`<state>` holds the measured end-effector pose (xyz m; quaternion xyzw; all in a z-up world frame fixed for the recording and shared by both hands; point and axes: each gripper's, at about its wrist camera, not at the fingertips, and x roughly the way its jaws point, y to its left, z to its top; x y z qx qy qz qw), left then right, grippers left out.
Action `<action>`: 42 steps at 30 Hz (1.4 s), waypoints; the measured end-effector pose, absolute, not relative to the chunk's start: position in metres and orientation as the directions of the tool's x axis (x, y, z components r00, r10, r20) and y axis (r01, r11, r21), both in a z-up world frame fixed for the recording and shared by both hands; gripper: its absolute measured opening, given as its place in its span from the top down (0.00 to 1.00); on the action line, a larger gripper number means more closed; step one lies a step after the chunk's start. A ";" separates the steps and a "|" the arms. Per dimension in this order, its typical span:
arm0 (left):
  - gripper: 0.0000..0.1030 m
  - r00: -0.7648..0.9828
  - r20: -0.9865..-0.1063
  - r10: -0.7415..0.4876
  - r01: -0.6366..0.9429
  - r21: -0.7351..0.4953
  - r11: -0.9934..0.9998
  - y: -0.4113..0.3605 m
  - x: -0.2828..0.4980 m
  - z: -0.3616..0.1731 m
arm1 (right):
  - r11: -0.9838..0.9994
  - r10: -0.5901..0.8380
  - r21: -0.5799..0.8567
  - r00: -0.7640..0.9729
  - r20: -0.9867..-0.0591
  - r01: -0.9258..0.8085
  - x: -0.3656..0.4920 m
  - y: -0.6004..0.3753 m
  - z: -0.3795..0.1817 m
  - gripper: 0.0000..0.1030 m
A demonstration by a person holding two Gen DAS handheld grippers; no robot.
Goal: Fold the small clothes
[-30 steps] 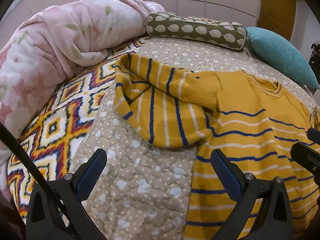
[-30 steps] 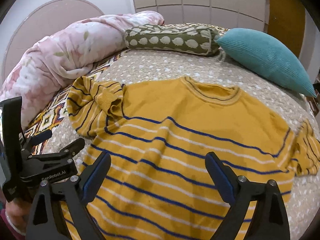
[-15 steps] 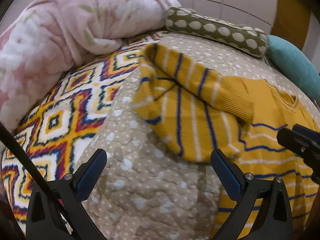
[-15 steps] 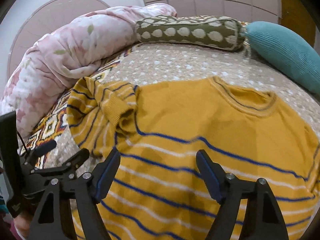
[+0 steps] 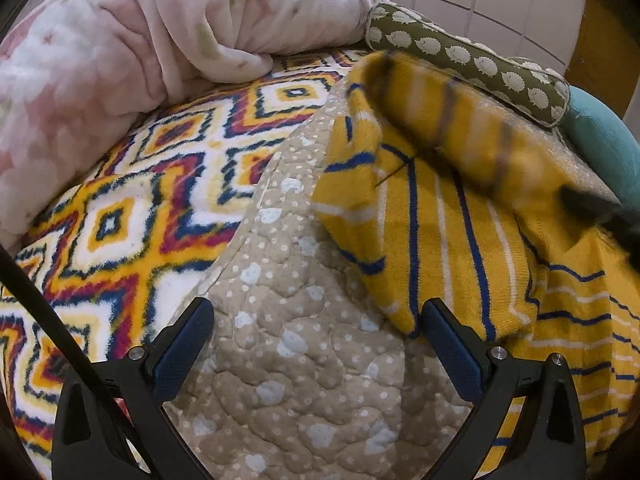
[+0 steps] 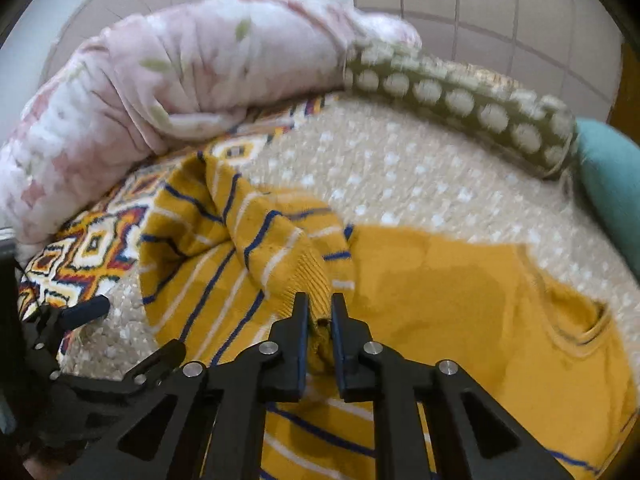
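Observation:
A small mustard-yellow sweater [image 6: 472, 312] with blue and white stripes lies flat on the bed, its collar to the right. Its left sleeve [image 6: 256, 240] is folded back over the body. My right gripper [image 6: 320, 312] is shut on the ribbed cuff of that sleeve and lifts it slightly. In the left wrist view the sleeve [image 5: 432, 224] lies just ahead, its upper part blurred. My left gripper [image 5: 320, 344] is open and empty, low over the quilt by the sleeve's lower edge. It also shows in the right wrist view [image 6: 80, 312], at the lower left.
The beige dotted quilt [image 5: 288, 360] covers the bed over a bright diamond-pattern blanket [image 5: 132, 216]. A pink floral duvet [image 5: 120, 40] is bunched at the left. An olive hedgehog bolster [image 5: 472, 56] and a teal pillow [image 6: 612, 184] lie at the back.
My right gripper moved left and forward, then shut on the sleeve cuff. My left gripper moved left and closer to the folded sleeve, staying open.

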<state>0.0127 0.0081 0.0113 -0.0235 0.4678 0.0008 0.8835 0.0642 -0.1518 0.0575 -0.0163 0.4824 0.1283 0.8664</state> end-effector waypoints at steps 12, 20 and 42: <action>0.00 0.606 -0.781 -0.152 0.134 -0.088 0.987 -0.022 -0.020 0.038 | 0.985 -0.158 -0.158 0.696 -0.700 0.065 0.007 -0.297 0.140 0.90; 0.00 0.586 -0.789 -0.185 0.199 -0.081 0.977 -0.050 -0.034 0.042 | 0.958 -0.284 -0.176 0.644 -0.710 0.228 -0.067 -0.380 0.136 0.90; 0.00 0.547 -0.831 -0.104 0.184 -0.002 0.983 -0.068 -0.028 0.036 | 0.979 -0.112 0.002 0.543 -0.832 0.205 -0.085 -0.396 0.110 0.38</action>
